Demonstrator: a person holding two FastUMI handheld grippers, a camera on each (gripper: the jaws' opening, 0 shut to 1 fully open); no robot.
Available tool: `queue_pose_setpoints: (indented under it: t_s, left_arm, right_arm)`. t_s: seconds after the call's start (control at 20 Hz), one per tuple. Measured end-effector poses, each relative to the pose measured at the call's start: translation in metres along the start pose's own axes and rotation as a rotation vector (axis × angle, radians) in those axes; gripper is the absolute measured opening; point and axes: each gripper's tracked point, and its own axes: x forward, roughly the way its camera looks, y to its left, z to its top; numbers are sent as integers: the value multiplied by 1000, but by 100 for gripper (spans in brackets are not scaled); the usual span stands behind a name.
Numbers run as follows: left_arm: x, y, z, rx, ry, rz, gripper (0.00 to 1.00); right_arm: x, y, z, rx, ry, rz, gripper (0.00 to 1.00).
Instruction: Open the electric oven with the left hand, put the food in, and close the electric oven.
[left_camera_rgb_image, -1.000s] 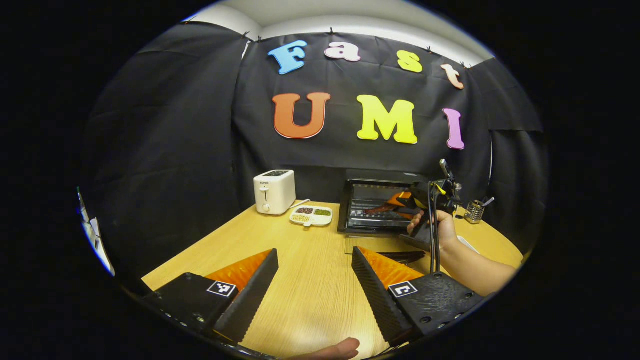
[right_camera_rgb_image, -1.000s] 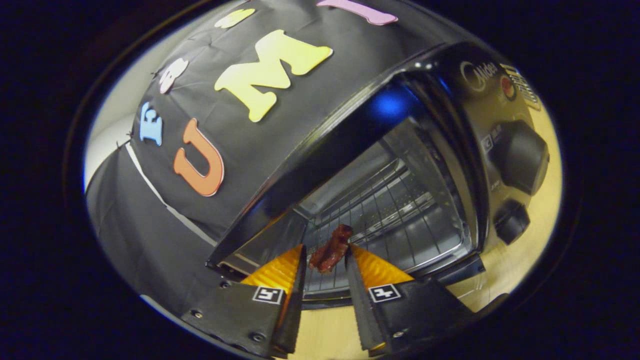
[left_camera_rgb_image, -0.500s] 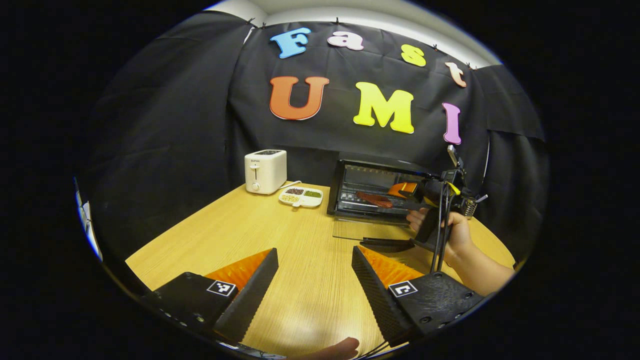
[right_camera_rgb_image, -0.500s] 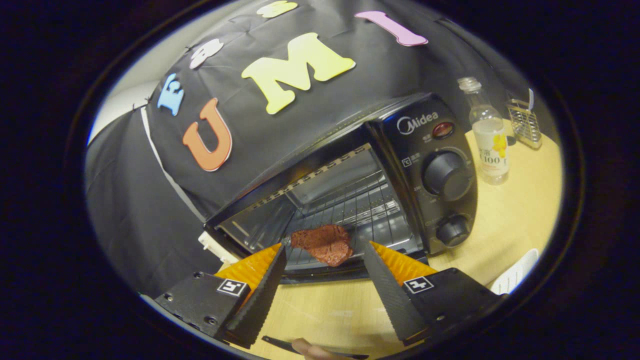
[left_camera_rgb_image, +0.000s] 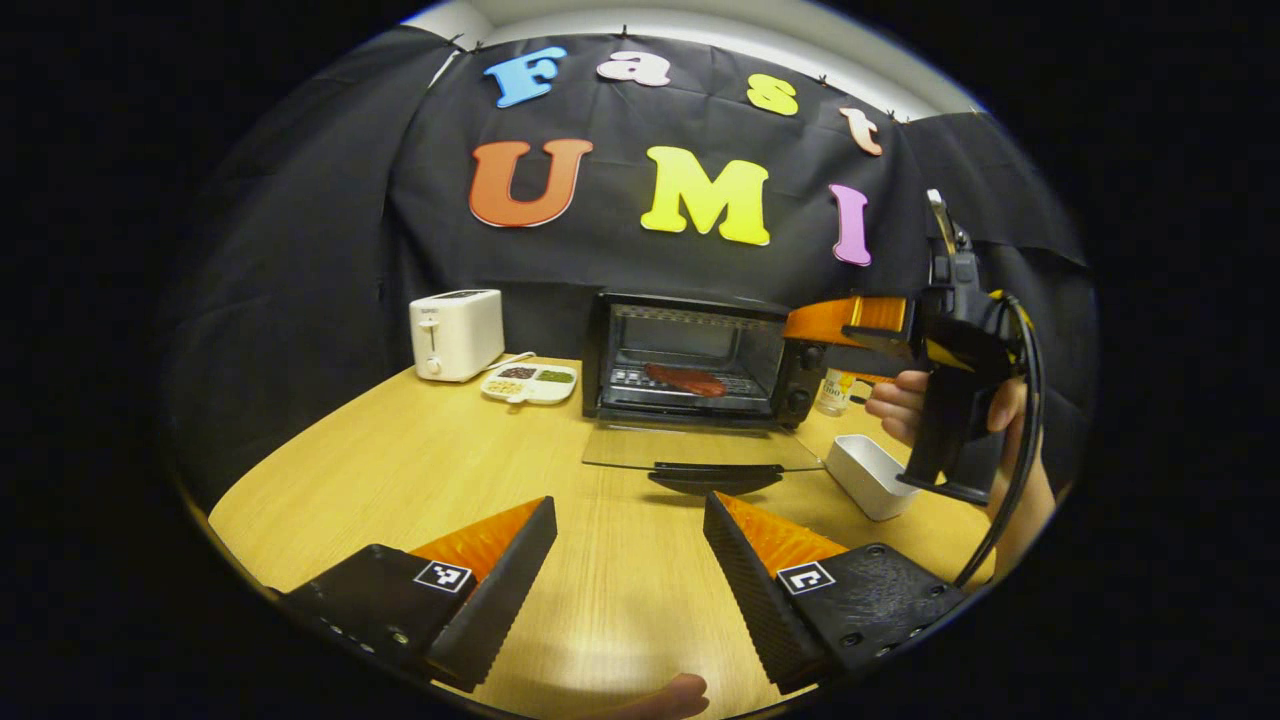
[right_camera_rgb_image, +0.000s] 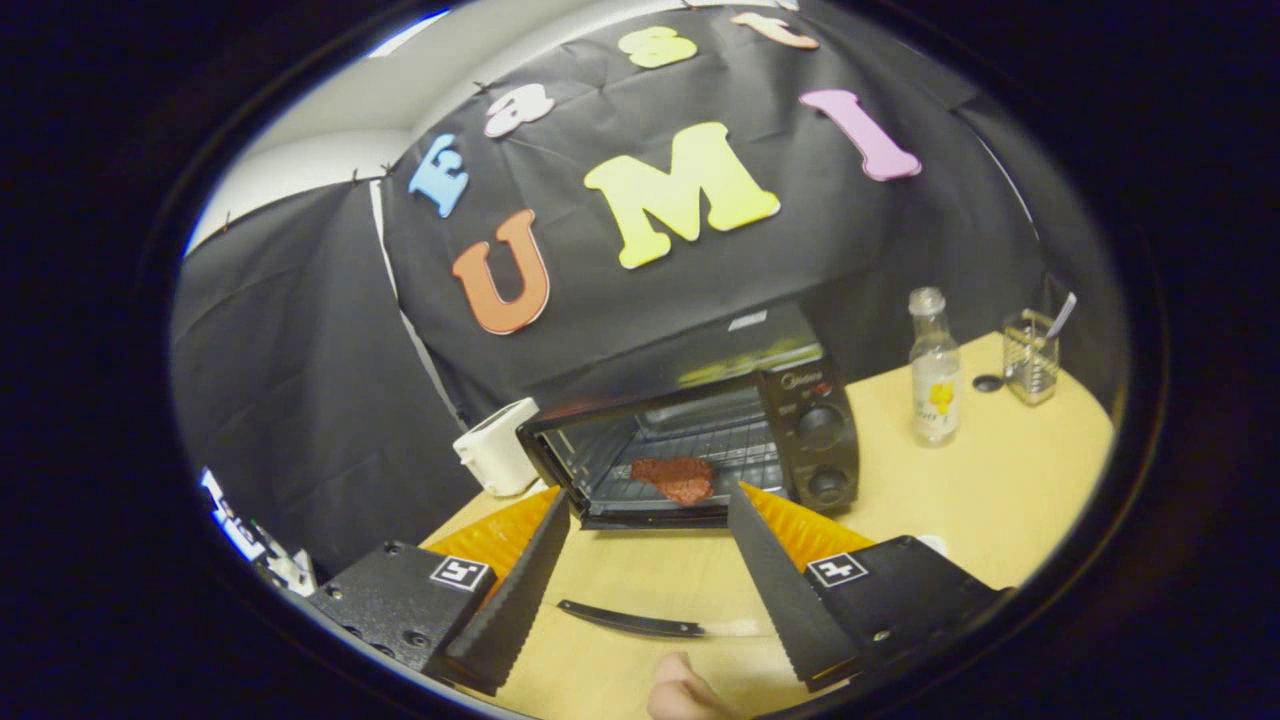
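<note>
While the oven (left_camera_rgb_image: 700, 360) is standing at the back of the pale wood-grain tabletop (left_camera_rgb_image: 420, 470) with its glass door (left_camera_rgb_image: 700, 452) lying folded down flat, a reddish-brown piece of food (left_camera_rgb_image: 686, 380) is resting on the wire rack inside. Black cloth is hanging as the booth's wall behind the tabletop, with a strip of white wall showing above it.

A white toaster (left_camera_rgb_image: 456, 334) is sitting to the left of the oven, with a white divided dish (left_camera_rgb_image: 530, 383) of small foods just beside it. A white rectangular container (left_camera_rgb_image: 868, 476) is lying near the door's right corner. In the right gripper view a clear bottle (right_camera_rgb_image: 934, 368) and a wire holder (right_camera_rgb_image: 1030, 368) are standing to the right of the oven.

The left tool (left_camera_rgb_image: 628, 545) is hovering low over the bare tabletop with its fingers spread and nothing between them. The right tool (right_camera_rgb_image: 647, 545) is also gaping, empty, well back from the oven; the left gripper view is showing a hand (left_camera_rgb_image: 905, 405) gripping its handle.

Writing on the oven, toaster and bottle is too small to read.
</note>
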Motion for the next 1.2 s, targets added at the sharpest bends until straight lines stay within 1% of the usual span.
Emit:
queue_pose_setpoints:
  t_s: [0.1, 0.15, 0.2, 0.35, 0.4, 0.45, 0.5, 0.55, 0.6, 0.7, 0.8, 0.9, 0.95, 1.0, 1.05, 1.1, 1.15, 1.2]
  left_arm:
    - [14, -19, -4, -1, 8, -41, 95]
    - [22, -28, -6, -3, 13, -58, 95]
    - [29, -36, -10, 0, 21, -70, 95]
    - [52, -54, -17, 9, 48, -94, 95]
    - [61, -56, -24, 10, 55, -105, 95]
    - [69, -60, -29, 16, 66, -110, 95]
    - [78, -62, -33, 28, 77, -106, 95]
    - [86, -62, -37, 40, 91, -98, 95]
    - [93, -63, -42, 48, 105, -93, 95]
    - [105, -64, -50, 61, 130, -92, 95]
    - [115, -64, -55, 84, 143, -87, 95]
    - [126, -62, -60, 95, 160, -78, 95]
    - [129, -56, -64, 96, 182, -46, 95]
    - [133, -55, -67, 100, 200, -34, 95]
    - [133, -54, -65, 108, 203, -27, 83]
    - [130, -54, -61, 119, 199, -23, 93]
    - [131, -54, -58, 126, 202, -19, 100]
    - [132, -53, -55, 134, 197, -16, 93]
  right_arm:
    - [-34, -7, 18, -79, -41, -51, 100]
    - [-54, -6, 30, -114, -78, -57, 100]
    - [-76, -2, 44, -148, -116, -64, 100]
    - [-132, -5, 73, -235, -212, -121, 100]
    - [-153, 0, 81, -244, -244, -114, 100]
    - [-172, 6, 88, -248, -265, -101, 96]
    - [-187, 7, 93, -249, -280, -107, 96]
    - [-202, 4, 97, -252, -291, -125, 100]
    - [-219, 2, 102, -256, -310, -141, 100]
    - [-246, 7, 105, -277, -349, -141, 100]
    - [-267, 5, 109, -300, -393, -150, 100]
    - [-285, -4, 110, -287, -444, -176, 100]
    - [-292, -9, 110, -272, -465, -192, 100]
    - [-296, -17, 109, -258, -473, -209, 96]
    - [-298, -25, 107, -247, -475, -227, 100]
    - [-300, -33, 104, -240, -470, -248, 100]
    - [-302, -39, 104, -231, -472, -258, 100]
    - [-306, -41, 106, -219, -483, -254, 100]
